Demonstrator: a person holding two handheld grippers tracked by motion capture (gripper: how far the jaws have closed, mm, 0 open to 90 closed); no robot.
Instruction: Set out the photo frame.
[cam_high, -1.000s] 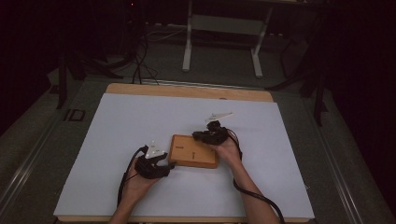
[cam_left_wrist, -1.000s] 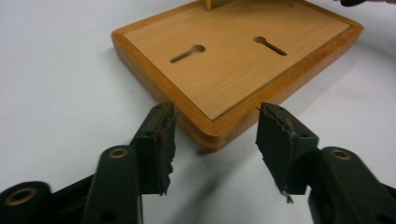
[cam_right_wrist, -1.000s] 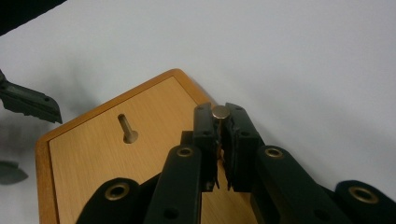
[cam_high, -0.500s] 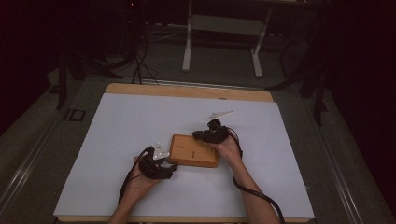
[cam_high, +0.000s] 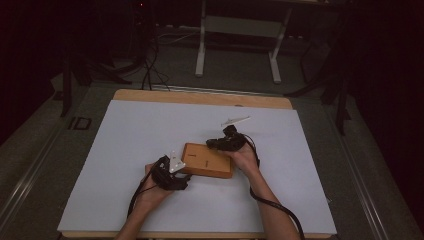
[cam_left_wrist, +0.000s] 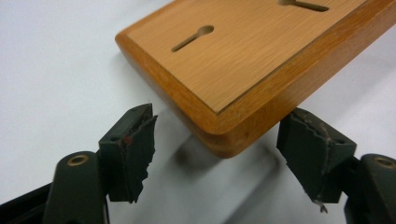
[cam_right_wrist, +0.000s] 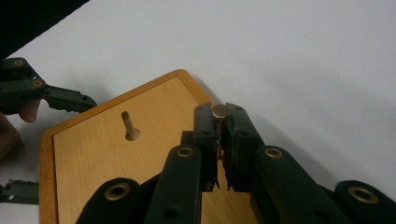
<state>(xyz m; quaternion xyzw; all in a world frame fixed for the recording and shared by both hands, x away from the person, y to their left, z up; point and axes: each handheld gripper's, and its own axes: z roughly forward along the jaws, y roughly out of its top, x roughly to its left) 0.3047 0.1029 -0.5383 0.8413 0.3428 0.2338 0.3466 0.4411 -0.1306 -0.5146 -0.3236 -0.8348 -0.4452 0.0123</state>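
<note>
wooden board (cam_high: 207, 160) lying flat on the white desk (cam_high: 125, 150), a little toward the near edge, midway between the side edges, two keyhole slots (cam_left_wrist: 192, 38) cut into its face. left gripper (cam_high: 172, 176) set at the board's left near corner, jaws just been opening, now spread wide with the corner between the pads (cam_left_wrist: 128, 149) and touching neither; released, then, not grasping. right gripper (cam_high: 226, 141) over the board's far right corner, jaws clenched on a small round-headed metal pin (cam_right_wrist: 221, 111), possibly a screw or peg, shank hidden between the pads.

risks from here: with the left jaws let go, nothing steadies the board, so any push from the pin against a slot could slide or twist it across the smooth desk. pin held only by its upper part; a tilted approach could make it rock in the pads, drop, and roll. slot narrow at one end, so wrong-end entry would jam.

hard to make out: the pin's length and tip, hidden by the pads; the second slot, cut off by the frame in the left gripper view and covered by the jaws in the right gripper view; a small pale object (cam_high: 235, 120) lying near the desk's far edge, too faint in the high view to identify.
</note>
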